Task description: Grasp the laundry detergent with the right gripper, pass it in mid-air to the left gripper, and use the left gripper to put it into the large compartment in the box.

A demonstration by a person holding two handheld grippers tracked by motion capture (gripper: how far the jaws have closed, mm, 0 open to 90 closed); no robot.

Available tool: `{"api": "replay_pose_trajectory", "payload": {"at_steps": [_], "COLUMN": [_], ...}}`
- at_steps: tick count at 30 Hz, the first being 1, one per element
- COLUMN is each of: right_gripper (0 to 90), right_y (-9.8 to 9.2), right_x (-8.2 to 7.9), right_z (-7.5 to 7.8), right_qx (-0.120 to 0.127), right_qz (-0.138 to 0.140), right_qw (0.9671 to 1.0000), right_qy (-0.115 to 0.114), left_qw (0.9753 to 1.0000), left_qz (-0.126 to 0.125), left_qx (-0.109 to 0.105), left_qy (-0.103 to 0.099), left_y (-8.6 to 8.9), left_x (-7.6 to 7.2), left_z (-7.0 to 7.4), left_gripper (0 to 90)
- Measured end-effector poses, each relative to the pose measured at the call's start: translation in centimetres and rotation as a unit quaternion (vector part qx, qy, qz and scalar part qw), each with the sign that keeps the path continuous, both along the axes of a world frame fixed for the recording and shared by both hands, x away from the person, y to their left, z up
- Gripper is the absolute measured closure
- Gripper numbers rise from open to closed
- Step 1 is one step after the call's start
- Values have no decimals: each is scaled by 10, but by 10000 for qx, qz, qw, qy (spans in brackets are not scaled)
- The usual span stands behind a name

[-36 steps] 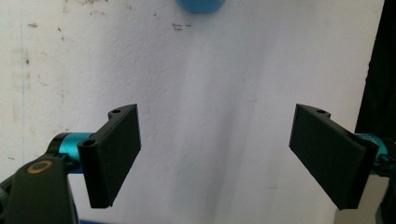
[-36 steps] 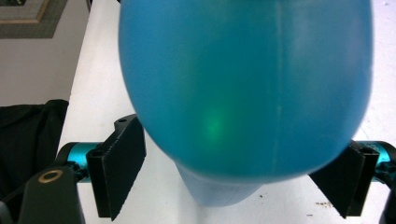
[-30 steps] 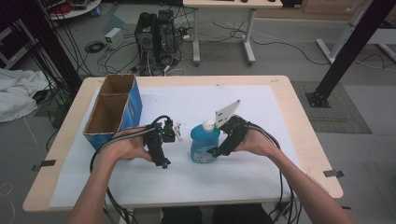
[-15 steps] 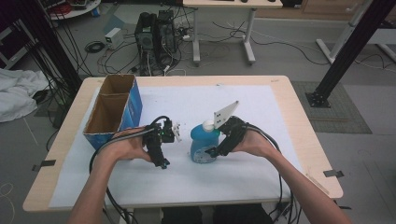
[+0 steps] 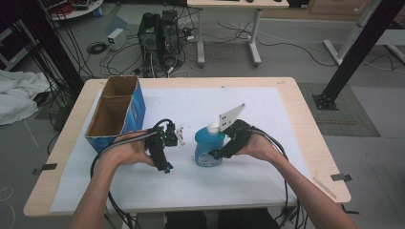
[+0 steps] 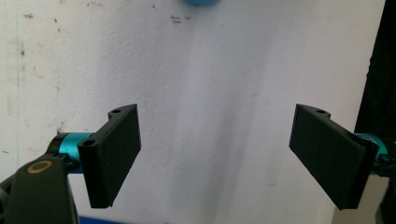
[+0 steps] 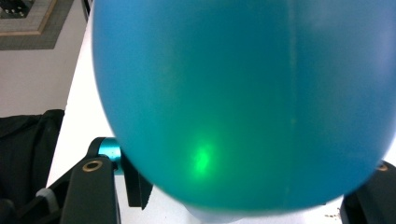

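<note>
High view showed a blue bottle (image 5: 208, 148) with a white cap standing upright on the white sheet covering the counter (image 5: 296, 95), near the middle of the sheet. The right claw (image 5: 217, 153) was pressed against the bottle's right side, the person's right hand (image 5: 255, 147) behind it and a grey three-cornered plate rising above. Right gripper view had the bottle's rounded blue body (image 7: 243, 98) bulging between the two black jaws, one at each lower corner, both hard against it, so that claw was gripping the bottle with its jaws spread to the bottle's width.

To the bottle's left, apart from it, the left claw (image 5: 167, 168) pointed down toward the sheet in the person's left hand (image 5: 131, 151). Left gripper view showed its jaws standing wide, with nothing but the white sheet between them, and a sliver of blue at the top edge (image 6: 200, 2).

An open blue cardboard box (image 5: 136, 107) with two compartments sat on the counter's left side, just beyond the left hand. Black cables trailed from both claws toward the near edge of the counter.
</note>
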State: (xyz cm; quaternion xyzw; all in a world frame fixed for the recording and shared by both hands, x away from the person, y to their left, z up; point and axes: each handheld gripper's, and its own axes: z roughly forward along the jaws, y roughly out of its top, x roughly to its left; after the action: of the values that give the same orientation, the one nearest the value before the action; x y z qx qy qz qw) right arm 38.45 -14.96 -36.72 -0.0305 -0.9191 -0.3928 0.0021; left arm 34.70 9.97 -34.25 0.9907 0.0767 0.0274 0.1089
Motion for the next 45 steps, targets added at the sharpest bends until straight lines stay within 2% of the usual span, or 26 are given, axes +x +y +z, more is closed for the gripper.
{"api": "replay_pose_trajectory", "payload": {"at_steps": [4, 5, 6, 7, 12, 13, 14, 15, 16, 17, 21, 23, 27, 28, 30, 34, 35, 37, 38, 40, 41, 42, 44, 45], "right_gripper": [345, 350, 368, 370, 419, 424, 427, 431, 436, 443, 458, 462, 467, 468, 470, 470, 470, 470, 470, 470, 470, 470, 470, 470], "right_y": [0, 0, 0, -1, -2, -1, -1, -1, -1, 0, 0, 0, 0, 1, 1, -2, -3, -5, -6, -7, -7, -7, -7, -7], "right_x": [0, 0, 0, 1, 1, 3, 2, 4, 2, 2, 1, -2, -1, 0, 0, 2, 3, 3, 3, 5, 4, 4, 4, 4], "right_z": [-1, -1, -1, -1, -1, -2, -1, -2, -2, -2, -1, -1, -1, -2, -1, 3, 6, 10, 13, 18, 22, 22, 31, 31], "right_qx": [14, 0, 21, 32, 88, 138, 117, 169, 148, 170, 139, 125, 145, 211, 175, 88, 74, 100, 115, 93, 148, 148, 204, 204], "right_qz": [15, -28, -19, 36, 48, 122, 63, 167, 100, 98, 137, 19, 89, 117, 93, 201, 167, 143, 132, 231, 193, 193, 255, 255], "right_qw": [10000, 10000, 10000, 10000, 9999, 9998, 9999, 9997, 9998, 9998, 9998, 9999, 9998, 9996, 9996, 9991, 9993, 9993, 9992, 9990, 9991, 9991, 9989, 9989], "right_qy": [-18, 22, -8, -43, 128, 55, 100, 9, 52, 18, -100, -24, -95, -152, -210, -369, -340, -329, -350, -371, -349, -349, -332, -332], "left_qw": [10000, 9999, 10000, 10000, 10000, 10000, 10000, 10000, 10000, 9999, 10000, 9999, 9998, 9996, 9993, 9972, 9964, 9959, 9946, 9932, 9939, 9939, 9918, 9918], "left_qz": [-5, -6, -5, 10, 10, 15, 11, 11, 10, -8, -16, -14, -53, -69, -59, -42, -35, -146, -36, -51, -241, -241, -284, -284], "left_qx": [-1, 18, -1, -1, -19, -25, -16, -28, -38, -11, -50, -71, -187, -255, -339, -731, -828, -860, -1014, -1135, -1038, -1038, -1205, -1205], "left_qy": [0, -102, -6, -27, -30, -29, -28, -39, -38, -104, -78, -90, -95, -123, -160, -181, -196, -241, -234, -264, -281, -281, -330, -330], "left_y": [0, 0, 0, 0, 0, 0, 0, 0, 0, 0, -1, -1, -1, -1, -1, -1, -2, -4, -5, -9, -10, -10, -15, -15], "left_x": [0, 0, 0, 0, 0, 0, 0, 0, 0, 0, 0, 0, 0, 1, 2, 6, 7, 11, 10, 13, 16, 16, 19, 19], "left_z": [0, 1, 1, 1, 1, 1, 1, 1, 2, 3, 3, 5, 11, 15, 21, 38, 43, 53, 55, 66, 74, 74, 90, 90], "left_gripper": [167, 167, 167, 167, 167, 167, 167, 167, 167, 167, 167, 167, 167, 167, 167, 167, 167, 167, 167, 167, 167, 167, 167, 167]}}
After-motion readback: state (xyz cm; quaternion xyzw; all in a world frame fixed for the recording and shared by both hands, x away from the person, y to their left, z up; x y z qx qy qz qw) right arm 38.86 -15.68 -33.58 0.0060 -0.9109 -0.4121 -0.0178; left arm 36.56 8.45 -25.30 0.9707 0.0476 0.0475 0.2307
